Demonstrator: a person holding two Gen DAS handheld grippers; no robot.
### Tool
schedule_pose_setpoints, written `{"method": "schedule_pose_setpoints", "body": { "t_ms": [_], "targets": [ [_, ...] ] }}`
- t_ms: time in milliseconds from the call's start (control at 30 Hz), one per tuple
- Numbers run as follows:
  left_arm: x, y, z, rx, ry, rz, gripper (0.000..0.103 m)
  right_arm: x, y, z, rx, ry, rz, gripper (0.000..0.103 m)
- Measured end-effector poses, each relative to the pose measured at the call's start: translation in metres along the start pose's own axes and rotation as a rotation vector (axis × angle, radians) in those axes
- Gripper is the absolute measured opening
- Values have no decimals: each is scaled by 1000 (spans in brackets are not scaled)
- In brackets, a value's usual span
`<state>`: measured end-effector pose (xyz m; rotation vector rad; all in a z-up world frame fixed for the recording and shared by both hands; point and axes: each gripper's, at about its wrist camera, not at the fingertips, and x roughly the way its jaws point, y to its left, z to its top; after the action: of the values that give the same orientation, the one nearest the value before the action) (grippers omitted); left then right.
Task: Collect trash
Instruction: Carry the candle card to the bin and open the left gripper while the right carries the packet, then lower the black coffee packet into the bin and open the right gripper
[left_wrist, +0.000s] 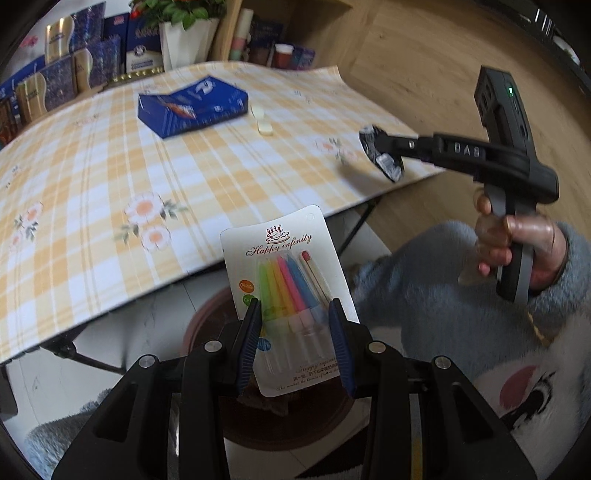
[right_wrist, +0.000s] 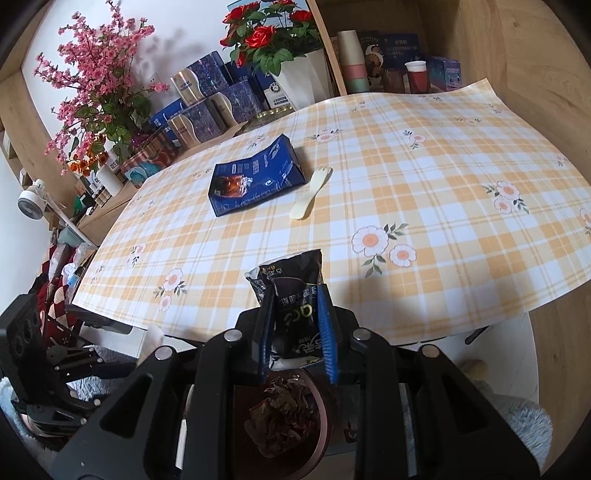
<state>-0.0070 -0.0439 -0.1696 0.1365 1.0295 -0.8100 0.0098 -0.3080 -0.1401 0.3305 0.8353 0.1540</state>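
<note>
A: Blue pads of the left gripper (left_wrist: 295, 314) clamp the lower half of one candle card (left_wrist: 286, 295); it hangs off the table's near edge, over a round brown bin (left_wrist: 207, 325) on the floor.

B: Right wrist view shows that bin (right_wrist: 321, 413) too, with crumpled brown scraps in it; the right gripper (right_wrist: 295, 295) is closed on one black wrapper (right_wrist: 291, 291), held above the table's near edge and the bin.

A: From the left camera I see the right gripper (left_wrist: 384, 142) from the side, wrapper (left_wrist: 380, 155) pinched at its tip, and the hand (left_wrist: 517, 251) on its handle in a fuzzy blue sleeve (left_wrist: 424, 295); your view has none of that.

B: Mine has pink blossoms (right_wrist: 96, 74) and red roses (right_wrist: 269, 26) behind the table; yours cuts them off.

A: Left on the checked cloth (left_wrist: 92, 184): one blue box (left_wrist: 192, 105), one pale spoon (left_wrist: 262, 120).

B: Same count here; one box (right_wrist: 255, 181), one spoon (right_wrist: 310, 195) just beside it, not touching.
</note>
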Motion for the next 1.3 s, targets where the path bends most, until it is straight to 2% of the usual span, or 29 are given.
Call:
{"method": "schedule_pose_setpoints", "body": {
  "t_ms": [200, 500, 567, 633, 833, 900, 1033, 1300],
  "targets": [
    [17, 0, -6, 9, 70, -11, 37, 9, -4, -10, 20, 19, 8, 26],
    [56, 11, -12, -30, 221, -11, 38, 14, -11, -20, 28, 41, 8, 26],
    [58, 12, -12, -34, 222, -11, 43, 14, -12, -22, 35, 46, 14, 26],
    [56, 14, -9, -42, 204, -6, 61, 16, -12, -25, 39, 55, 21, 26],
    [33, 22, -1, -73, 74, 18, 86, 22, -3, -35, 29, 77, 58, 26],
    [22, 26, 3, -96, 22, 50, 91, 22, 2, -38, 23, 78, 78, 26],
    [-6, 37, 8, -143, -86, 98, 94, 27, 20, -47, -42, 97, 102, 26],
    [-42, 46, 4, -136, -268, 268, 97, 46, 63, -72, -209, 156, 95, 26]
  ]
}}
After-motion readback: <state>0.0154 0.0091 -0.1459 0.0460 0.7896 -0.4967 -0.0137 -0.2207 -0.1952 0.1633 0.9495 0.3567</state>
